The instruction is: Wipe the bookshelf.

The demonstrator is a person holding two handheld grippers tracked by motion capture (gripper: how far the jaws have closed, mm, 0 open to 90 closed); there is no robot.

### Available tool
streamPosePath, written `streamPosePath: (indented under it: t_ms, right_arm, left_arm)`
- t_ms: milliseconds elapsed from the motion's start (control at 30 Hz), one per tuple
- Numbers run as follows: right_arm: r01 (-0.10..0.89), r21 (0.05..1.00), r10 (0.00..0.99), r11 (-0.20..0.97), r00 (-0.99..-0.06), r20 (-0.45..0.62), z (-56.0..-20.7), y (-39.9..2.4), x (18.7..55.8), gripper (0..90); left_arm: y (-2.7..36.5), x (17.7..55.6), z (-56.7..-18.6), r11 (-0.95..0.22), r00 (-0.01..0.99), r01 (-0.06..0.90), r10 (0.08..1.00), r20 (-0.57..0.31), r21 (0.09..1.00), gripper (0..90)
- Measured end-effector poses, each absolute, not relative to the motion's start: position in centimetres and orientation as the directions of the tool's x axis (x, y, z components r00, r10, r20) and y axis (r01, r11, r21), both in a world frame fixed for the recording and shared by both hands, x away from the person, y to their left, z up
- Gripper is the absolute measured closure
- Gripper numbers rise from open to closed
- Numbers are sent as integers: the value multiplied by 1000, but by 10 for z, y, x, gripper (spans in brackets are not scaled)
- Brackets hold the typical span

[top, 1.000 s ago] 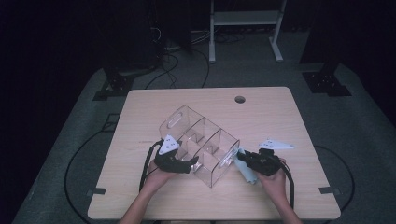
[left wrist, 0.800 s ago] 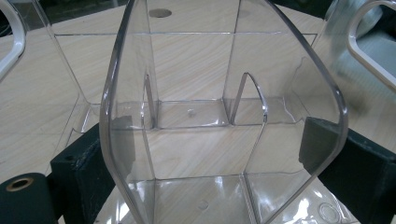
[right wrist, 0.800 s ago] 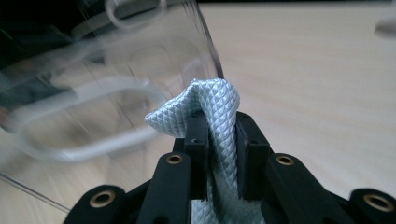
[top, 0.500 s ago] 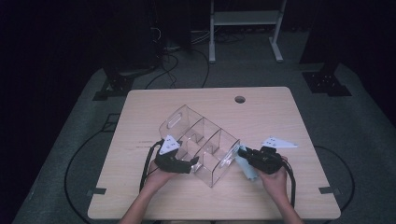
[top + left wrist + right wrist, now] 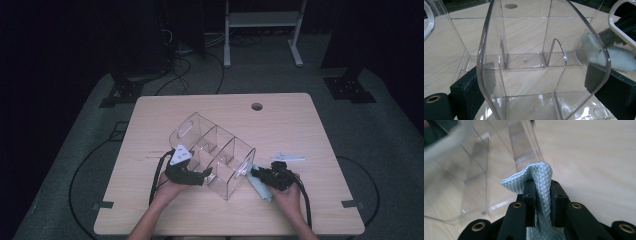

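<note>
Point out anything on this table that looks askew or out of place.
The clear divided organizer sits skewed, diagonal to the table edges, with the left gripper at its near wall. Otherwise only the light blue cloth bunches, pinched in the right gripper.

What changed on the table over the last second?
The right claw, shut on the pale blue cloth, slid slightly toward the near edge beside the clear organizer's right end wall. Nothing was taken or released. The left claw kept its hold on the organizer's near wall; organizer and table are unchanged.
</note>
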State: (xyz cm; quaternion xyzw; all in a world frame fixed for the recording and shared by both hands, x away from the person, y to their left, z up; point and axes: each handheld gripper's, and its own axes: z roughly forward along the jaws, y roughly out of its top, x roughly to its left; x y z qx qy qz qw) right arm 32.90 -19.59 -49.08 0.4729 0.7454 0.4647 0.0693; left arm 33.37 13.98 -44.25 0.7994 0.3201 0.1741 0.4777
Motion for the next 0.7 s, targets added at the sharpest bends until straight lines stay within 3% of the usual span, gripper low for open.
streamPosePath:
  t_ms: [67,367,567,700]
  right_arm:
    - [579,811,760,84,-563,323,-468,-201,327,768]
    - [463,886,716,20,-625,310,-427,-203,312,770]
    - [415,906,666,89,-701,255,-415,-183,289,772]
    - [407,908,683,95,-690,238,-411,-188,293,769]
  left_arm:
    - [140,334,-443,-340,736,344,677,-27,875,63]
    - [137,333,-443,-340,736,344,676,-26,875,60]
    - [138,334,-442,-342,737,345,675,-27,874,58]
    - [137,333,-442,-342,737,344,676,-25,875,60]
